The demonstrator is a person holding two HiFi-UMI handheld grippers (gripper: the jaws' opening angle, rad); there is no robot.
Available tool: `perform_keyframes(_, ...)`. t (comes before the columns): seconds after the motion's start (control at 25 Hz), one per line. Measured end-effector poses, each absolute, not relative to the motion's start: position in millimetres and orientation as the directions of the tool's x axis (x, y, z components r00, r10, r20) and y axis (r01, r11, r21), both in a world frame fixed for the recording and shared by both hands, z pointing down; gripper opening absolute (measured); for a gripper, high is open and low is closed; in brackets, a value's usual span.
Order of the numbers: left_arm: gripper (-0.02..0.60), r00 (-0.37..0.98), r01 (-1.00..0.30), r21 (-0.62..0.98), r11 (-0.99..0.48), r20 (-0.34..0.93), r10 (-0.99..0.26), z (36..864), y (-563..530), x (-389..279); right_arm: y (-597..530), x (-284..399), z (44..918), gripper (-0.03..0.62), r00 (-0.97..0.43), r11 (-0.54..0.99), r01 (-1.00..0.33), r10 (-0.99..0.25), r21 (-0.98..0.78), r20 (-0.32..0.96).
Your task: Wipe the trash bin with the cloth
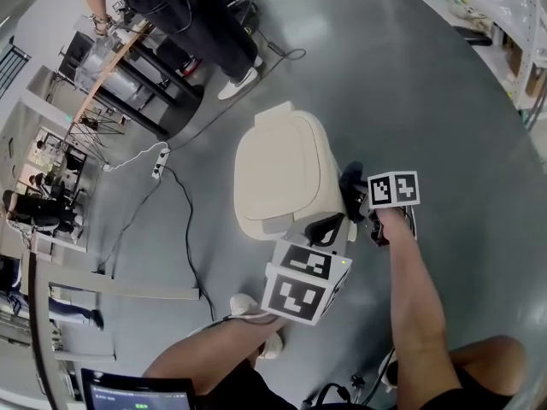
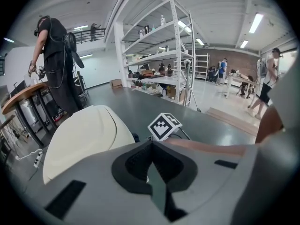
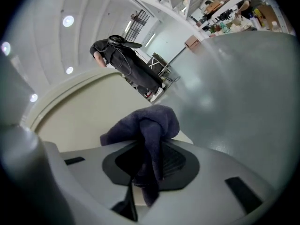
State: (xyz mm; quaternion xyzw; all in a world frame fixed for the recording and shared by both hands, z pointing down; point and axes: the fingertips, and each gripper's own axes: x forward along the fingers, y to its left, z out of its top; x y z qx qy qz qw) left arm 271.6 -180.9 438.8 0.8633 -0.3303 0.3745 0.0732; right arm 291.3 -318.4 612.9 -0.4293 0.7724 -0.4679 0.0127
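Note:
A cream trash bin (image 1: 282, 173) with its lid down stands on the grey floor in the middle of the head view. My right gripper (image 1: 361, 198) is at the bin's right side, shut on a dark blue cloth (image 1: 351, 184) that lies against the bin wall. In the right gripper view the cloth (image 3: 146, 128) bunches out of the jaws, with the bin (image 3: 79, 116) just behind it. My left gripper (image 1: 328, 227) is at the bin's near right corner, shut and holding nothing. In the left gripper view the bin's lid (image 2: 84, 137) fills the left.
A person in black (image 1: 192, 20) stands beyond the bin. A power strip (image 1: 160, 162) and its cable (image 1: 190, 246) lie on the floor to the left. Tables and racks (image 1: 111, 67) line the far left, shelving (image 1: 513, 24) the far right. My shoe (image 1: 243, 304) is near the bin.

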Motion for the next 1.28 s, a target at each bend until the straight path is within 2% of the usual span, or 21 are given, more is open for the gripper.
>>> perform_keyframes(0.28,-0.003,0.498,-0.592,-0.126,-0.796,0.720,-0.483,450,-174,270,-319,287,695,0.081,-0.565,0.071,-0.719,-0.640,-0.691,0.522)
perform_keyframes(0.44,-0.003,0.498,-0.593,-0.128,-0.795,0.718,-0.487,452,-177,272,-316,289,727,0.081,-0.568,0.036,-0.722,-0.602,-0.691,0.561)
perform_keyframes(0.56,-0.003,0.501,-0.591,-0.125,-0.797,0.717,-0.484,452,-178,272,-321,290,724,0.081,-0.578,0.046,-0.719,-0.593,-0.693,0.560)
perform_keyframes(0.76,-0.003,0.491,-0.577,-0.136,-0.805,0.730,-0.475,462,-174,272,-351,306,665,0.081,-0.540,0.102,-0.751,-0.663,-0.652,0.519)
perform_keyframes(0.88,-0.003,0.493,-0.575,-0.132,-0.807,0.732,-0.471,461,-171,271,-377,323,598,0.081,-0.517,0.158,-0.756,-0.740,-0.635,0.431)
perform_keyframes(1.12,-0.003,0.498,-0.577,-0.137,-0.805,0.722,-0.480,455,-170,268,-387,332,476,0.081,-0.570,0.325,-0.636,-0.810,-0.700,0.141)
perform_keyframes(1.2,-0.003,0.498,-0.579,-0.137,-0.804,0.722,-0.481,453,-170,267,-387,335,460,0.081,-0.574,0.345,-0.611,-0.813,-0.713,0.099)
perform_keyframes(1.28,-0.003,0.501,-0.578,-0.137,-0.805,0.719,-0.482,452,-170,266,-390,335,467,0.081,-0.574,0.328,-0.608,-0.811,-0.723,0.114)
